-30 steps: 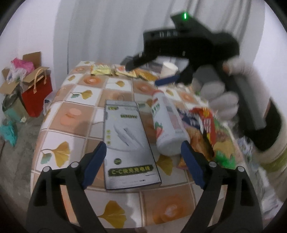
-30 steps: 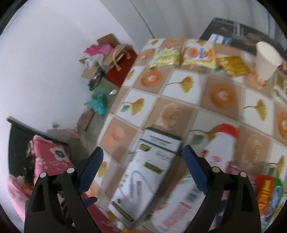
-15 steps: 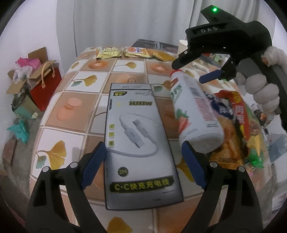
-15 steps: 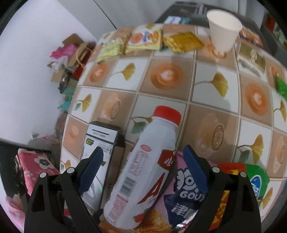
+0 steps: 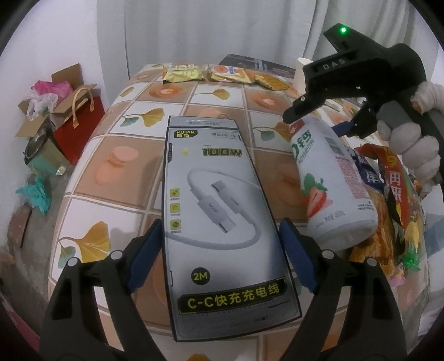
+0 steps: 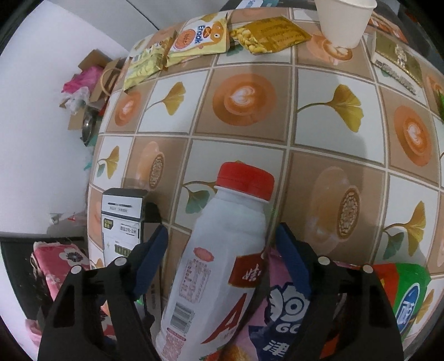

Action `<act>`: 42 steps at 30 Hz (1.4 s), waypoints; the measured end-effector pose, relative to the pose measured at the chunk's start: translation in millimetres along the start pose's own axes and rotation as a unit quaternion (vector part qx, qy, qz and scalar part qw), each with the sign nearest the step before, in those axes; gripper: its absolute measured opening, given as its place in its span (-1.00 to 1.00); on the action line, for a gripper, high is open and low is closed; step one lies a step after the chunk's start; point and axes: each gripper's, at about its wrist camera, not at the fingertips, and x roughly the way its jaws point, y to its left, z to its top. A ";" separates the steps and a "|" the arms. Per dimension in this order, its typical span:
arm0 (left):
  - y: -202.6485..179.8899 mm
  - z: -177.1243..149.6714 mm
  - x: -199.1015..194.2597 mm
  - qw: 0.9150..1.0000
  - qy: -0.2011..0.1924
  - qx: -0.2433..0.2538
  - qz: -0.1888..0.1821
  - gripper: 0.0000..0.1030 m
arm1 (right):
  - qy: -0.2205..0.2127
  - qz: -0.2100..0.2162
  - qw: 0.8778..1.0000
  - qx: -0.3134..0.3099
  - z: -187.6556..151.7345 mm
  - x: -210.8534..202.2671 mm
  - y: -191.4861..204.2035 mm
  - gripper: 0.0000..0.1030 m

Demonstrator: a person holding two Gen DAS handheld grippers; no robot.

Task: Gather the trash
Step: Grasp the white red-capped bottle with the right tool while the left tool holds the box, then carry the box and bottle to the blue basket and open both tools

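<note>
Both grippers dropped: left [image 5: 219, 251] straddles KUYAN 100W box [image 5: 219, 211], right [image 6: 222, 258] closing around bottle [image 6: 222, 263].

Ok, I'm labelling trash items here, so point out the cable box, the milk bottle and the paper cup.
cable box [image 5: 222, 211]: left wrist view, on the printed front face.
milk bottle [image 6: 222, 250]: right wrist view, on the white body below the red cap.
paper cup [image 6: 344, 25]: right wrist view, on its outer wall.
</note>
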 end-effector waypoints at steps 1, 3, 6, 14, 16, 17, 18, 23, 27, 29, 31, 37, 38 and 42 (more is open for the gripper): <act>0.8 0.2 0.1 1.000 -0.001 -0.001 0.000 0.54 | 0.003 0.002 1.000 0.000 0.3 2.1 0.7 0.48; 1.6 0.2 -0.2 1.000 -0.003 -0.004 0.002 0.54 | 0.009 0.004 1.000 0.000 0.8 5.4 1.3 0.47; 3.4 0.1 -1.6 1.000 -0.005 -0.012 0.001 0.54 | 0.018 0.007 1.000 0.003 1.8 11.4 1.3 0.42; 10.4 0.5 -3.4 1.000 -0.010 -0.029 0.004 0.53 | 0.015 0.013 1.000 0.004 4.3 13.2 3.1 0.07; 12.6 0.6 -4.5 0.999 -0.011 -0.033 0.004 0.53 | 0.007 0.013 1.000 0.002 3.9 10.9 3.4 0.06; 13.7 0.9 -5.3 0.999 -0.013 -0.035 0.004 0.53 | 0.002 0.015 1.000 0.001 3.7 8.8 4.2 0.06; 14.1 0.9 -6.1 0.999 -0.014 -0.036 0.005 0.53 | -0.004 0.019 1.000 -0.001 3.4 6.1 5.0 0.06; 17.7 2.8 -18.8 0.999 -0.030 -0.045 0.003 0.52 | -0.053 0.050 0.997 -0.028 -1.3 -24.0 18.6 0.05; 18.5 4.4 -35.3 0.998 -0.050 -0.050 -0.003 0.51 | -0.106 0.054 0.990 -0.074 -16.2 -61.4 40.3 0.05; 17.9 5.0 -43.9 0.997 -0.059 -0.050 -0.005 0.49 | -0.128 0.051 0.986 -0.092 -24.8 -77.7 49.3 0.05; 19.8 6.4 -54.4 0.996 -0.067 -0.057 -0.009 -0.18 | -0.155 0.049 0.980 -0.111 -35.6 -98.3 54.8 0.04; 24.7 7.2 -59.6 0.996 -0.057 -0.068 -0.013 -0.14 | -0.203 0.044 0.969 -0.131 -57.2 -136.8 61.4 0.03; 25.4 6.2 -58.6 0.996 -0.053 -0.073 -0.023 -0.13 | -0.209 0.043 0.968 -0.131 -60.4 -142.3 60.3 0.03; 21.8 2.2 -54.1 0.995 -0.049 -0.076 -0.048 0.43 | -0.227 0.057 0.964 -0.125 -73.1 -162.4 52.4 0.02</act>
